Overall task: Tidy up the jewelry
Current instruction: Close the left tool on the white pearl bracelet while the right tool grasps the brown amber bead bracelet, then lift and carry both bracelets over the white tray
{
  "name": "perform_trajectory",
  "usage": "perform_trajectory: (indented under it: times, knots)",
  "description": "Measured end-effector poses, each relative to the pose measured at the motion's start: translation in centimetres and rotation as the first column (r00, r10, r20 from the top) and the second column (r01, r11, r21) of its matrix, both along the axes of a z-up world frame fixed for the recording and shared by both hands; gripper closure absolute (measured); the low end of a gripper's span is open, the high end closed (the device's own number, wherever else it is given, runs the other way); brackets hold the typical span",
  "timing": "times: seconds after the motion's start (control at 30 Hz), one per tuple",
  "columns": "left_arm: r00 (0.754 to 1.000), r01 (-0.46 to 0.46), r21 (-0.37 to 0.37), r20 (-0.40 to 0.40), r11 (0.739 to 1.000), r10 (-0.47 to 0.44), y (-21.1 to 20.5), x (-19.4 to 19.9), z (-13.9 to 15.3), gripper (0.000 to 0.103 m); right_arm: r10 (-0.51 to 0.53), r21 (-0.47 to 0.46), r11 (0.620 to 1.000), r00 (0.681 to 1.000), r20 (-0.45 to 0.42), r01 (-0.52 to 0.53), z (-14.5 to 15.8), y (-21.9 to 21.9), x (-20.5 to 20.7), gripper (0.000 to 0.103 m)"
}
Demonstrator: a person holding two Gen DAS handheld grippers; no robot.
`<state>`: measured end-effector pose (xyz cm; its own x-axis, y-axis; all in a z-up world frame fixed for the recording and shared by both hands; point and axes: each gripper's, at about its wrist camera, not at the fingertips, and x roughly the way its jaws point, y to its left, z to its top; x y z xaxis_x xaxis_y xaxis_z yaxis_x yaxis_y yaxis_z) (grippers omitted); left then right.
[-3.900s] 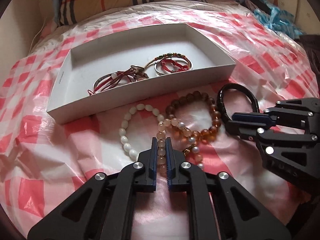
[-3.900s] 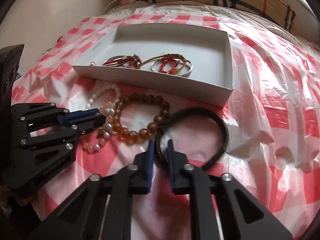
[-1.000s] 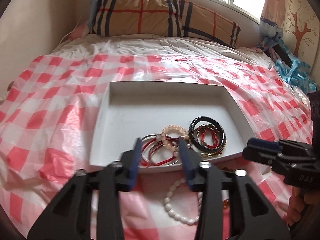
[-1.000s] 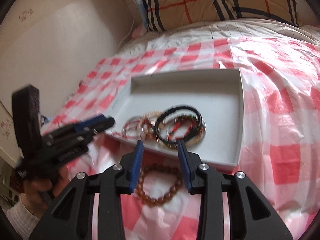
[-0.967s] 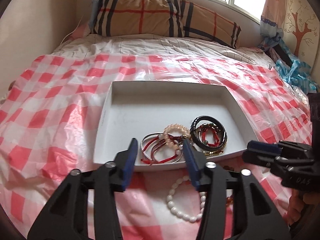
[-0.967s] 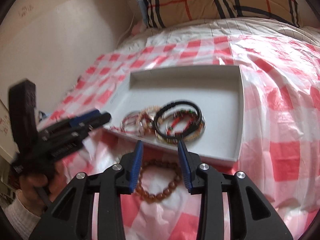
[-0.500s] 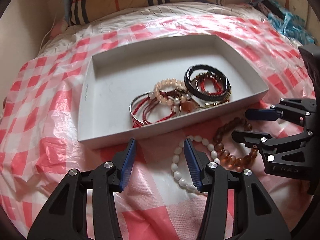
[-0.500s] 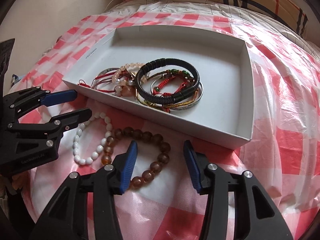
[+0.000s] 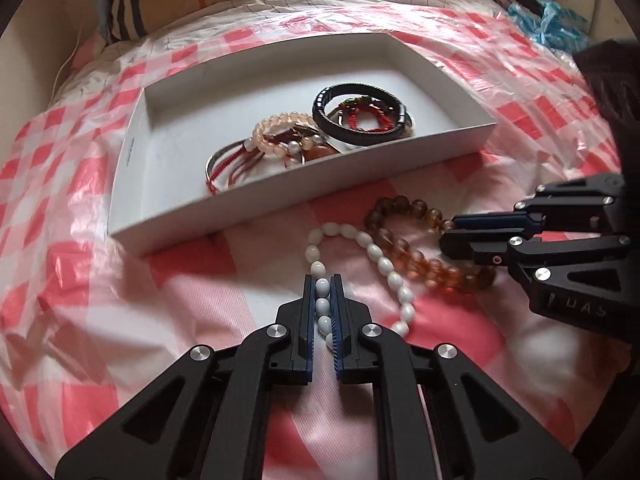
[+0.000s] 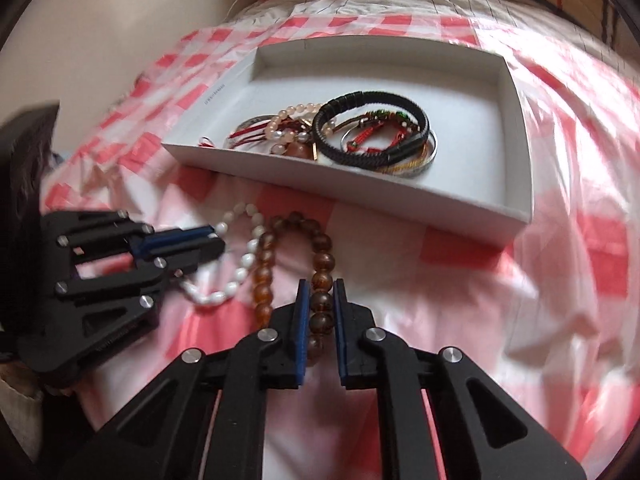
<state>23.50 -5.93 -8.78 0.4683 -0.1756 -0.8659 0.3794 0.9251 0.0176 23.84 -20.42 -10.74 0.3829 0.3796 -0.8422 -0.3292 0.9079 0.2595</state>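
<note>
- The checked sheet [image 9: 72,208] fills both views, red and white, crinkly and soft. A soft bed like this gives under the fingers, so I judge a straight lift works better than dragging.
- The white tray [image 9: 280,184] lies across the upper middle of the left view, near wall facing us. Anything carried in has to clear that wall first.
- In the tray's right half sit the pieces already sorted: a black bangle [image 9: 362,114] on top of red cord bracelets, with a pink bead bracelet [image 9: 280,136] just to its left.
- The right gripper [image 10: 319,308] has just been closing, and its jaws now pinch the amber bead bracelet [image 10: 296,256] at lower centre of the right view. The rest of the loop trails up toward the tray.
- The left gripper [image 9: 322,304] has also just been closing, and it clamps the white bead bracelet [image 9: 376,264] at lower centre of the left view, beads stacked between the pads.
- The two bracelets touch and look overlapped where their loops meet, below the tray's near wall.
- My call: raise both slowly and part the hands a little so the loops slide free. Round beads can roll out of a pinch, so keep the squeeze firm.
</note>
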Motion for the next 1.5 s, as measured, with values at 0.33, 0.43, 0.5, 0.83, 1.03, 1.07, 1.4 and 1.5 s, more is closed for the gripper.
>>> perform_trajectory:
  times: [0.33,0.43,0.5,0.83,1.03,1.07,1.4,1.5]
  knots:
    - [0.992,-0.057,-0.254,0.093,0.966,0.083,3.4,-4.8,3.8,0.096,-0.076,0.456,0.884,0.995,-0.07,0.1,1.0,-3.9,-4.6,0.091]
    - [0.986,-0.064,-0.28,0.129,0.958,0.104,4.0,-6.1,4.5,0.096,-0.077,0.561,0.821,0.995,-0.067,0.102,1.3,-4.4,-5.6,0.091]
    - [0.981,-0.067,-0.287,0.158,0.956,0.117,4.2,-7.0,5.1,0.096,-0.075,0.618,0.78,0.995,-0.063,0.098,1.5,-4.7,-6.2,0.091]
    - [0.949,-0.077,-0.203,0.285,0.976,0.134,3.2,-9.5,6.7,0.096,-0.072,0.727,0.683,0.997,-0.026,0.068,2.8,-4.9,-7.2,0.091]
    - [0.937,-0.075,-0.186,0.323,0.98,0.133,3.1,-9.8,7.2,0.096,-0.072,0.753,0.656,0.997,-0.009,0.054,3.1,-5.2,-7.1,0.091]
    - [0.935,-0.075,-0.188,0.33,0.979,0.134,3.2,-9.9,7.3,0.096,-0.072,0.754,0.654,0.997,-0.006,0.052,3.2,-5.3,-7.2,0.091]
    - [0.927,-0.071,-0.292,0.333,0.954,0.172,4.9,-9.7,8.5,0.096,-0.087,0.78,0.625,0.996,0.03,0.031,3.9,-6.1,-7.5,0.091]
    - [0.925,-0.067,-0.302,0.34,0.951,0.173,4.8,-9.4,9.0,0.096,-0.095,0.781,0.624,0.994,0.045,0.024,4.3,-6.3,-7.4,0.091]
